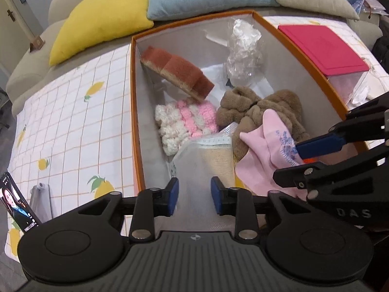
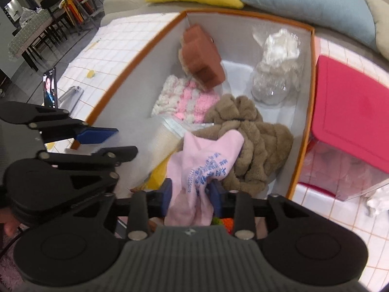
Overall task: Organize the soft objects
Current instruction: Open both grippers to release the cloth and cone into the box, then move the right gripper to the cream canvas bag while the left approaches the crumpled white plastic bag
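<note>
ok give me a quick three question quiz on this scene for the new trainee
1. True or false: the brown sponge lies on the tablecloth outside the orange box.
2. Which thing sits between the fingers of the right gripper? A: pink printed cloth. B: fluffy brown towel. C: yellow cushion.
3. What colour is the lid of the clear container beside the box?

Key: 1 false, it is inside the box. 2 A. 3 red.
</note>
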### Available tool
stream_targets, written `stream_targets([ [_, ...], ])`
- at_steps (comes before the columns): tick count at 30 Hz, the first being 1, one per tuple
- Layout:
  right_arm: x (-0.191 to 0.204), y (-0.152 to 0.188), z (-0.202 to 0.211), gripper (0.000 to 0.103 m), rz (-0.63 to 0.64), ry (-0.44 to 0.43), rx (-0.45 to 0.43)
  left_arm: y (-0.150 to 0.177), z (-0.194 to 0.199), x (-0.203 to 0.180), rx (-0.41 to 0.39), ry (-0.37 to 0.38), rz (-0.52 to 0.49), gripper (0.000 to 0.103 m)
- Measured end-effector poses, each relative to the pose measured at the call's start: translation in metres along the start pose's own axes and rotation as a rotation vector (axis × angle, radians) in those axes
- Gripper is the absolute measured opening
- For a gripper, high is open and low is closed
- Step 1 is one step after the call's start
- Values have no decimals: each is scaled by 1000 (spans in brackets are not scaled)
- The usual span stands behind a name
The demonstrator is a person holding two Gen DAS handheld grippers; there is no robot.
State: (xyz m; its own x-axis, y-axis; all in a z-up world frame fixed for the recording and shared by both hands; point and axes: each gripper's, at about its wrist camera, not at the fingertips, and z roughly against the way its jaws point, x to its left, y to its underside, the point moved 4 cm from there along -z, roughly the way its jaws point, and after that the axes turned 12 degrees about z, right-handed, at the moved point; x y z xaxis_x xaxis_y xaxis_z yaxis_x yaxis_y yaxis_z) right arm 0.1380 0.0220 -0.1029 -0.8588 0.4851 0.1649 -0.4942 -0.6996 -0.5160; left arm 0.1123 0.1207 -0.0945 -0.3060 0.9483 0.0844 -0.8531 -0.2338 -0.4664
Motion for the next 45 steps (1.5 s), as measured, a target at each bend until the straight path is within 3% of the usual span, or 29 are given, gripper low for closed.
stream_targets([
  [2, 0, 0, 8, 46, 8, 25, -14, 0, 5, -1, -15, 11, 11, 42],
  [10, -8, 10, 48, 48, -39, 67, -104, -2, 45, -9, -117, 122, 82, 50],
  [14, -13, 26, 73, 55, -83, 116, -170, -3, 66, -24, -188, 193, 83, 50],
  [19, -32, 58, 100, 55, -156, 195, -227, -5, 80, -58, -242, 306, 35, 50],
  [29, -103, 134, 130, 55, -357, 368, -222, -10, 78, -161, -259, 438, -232, 50],
  [33, -135, 156, 137, 55, -454, 433, -236, -14, 75, -199, -270, 454, -325, 60],
  [38, -180, 176, 136, 60, -570, 531, -280, -20, 68, -240, -307, 436, -487, 71],
  [45, -230, 196, 115, 63, -659, 616, -312, -24, 42, -298, -383, 311, -729, 84],
])
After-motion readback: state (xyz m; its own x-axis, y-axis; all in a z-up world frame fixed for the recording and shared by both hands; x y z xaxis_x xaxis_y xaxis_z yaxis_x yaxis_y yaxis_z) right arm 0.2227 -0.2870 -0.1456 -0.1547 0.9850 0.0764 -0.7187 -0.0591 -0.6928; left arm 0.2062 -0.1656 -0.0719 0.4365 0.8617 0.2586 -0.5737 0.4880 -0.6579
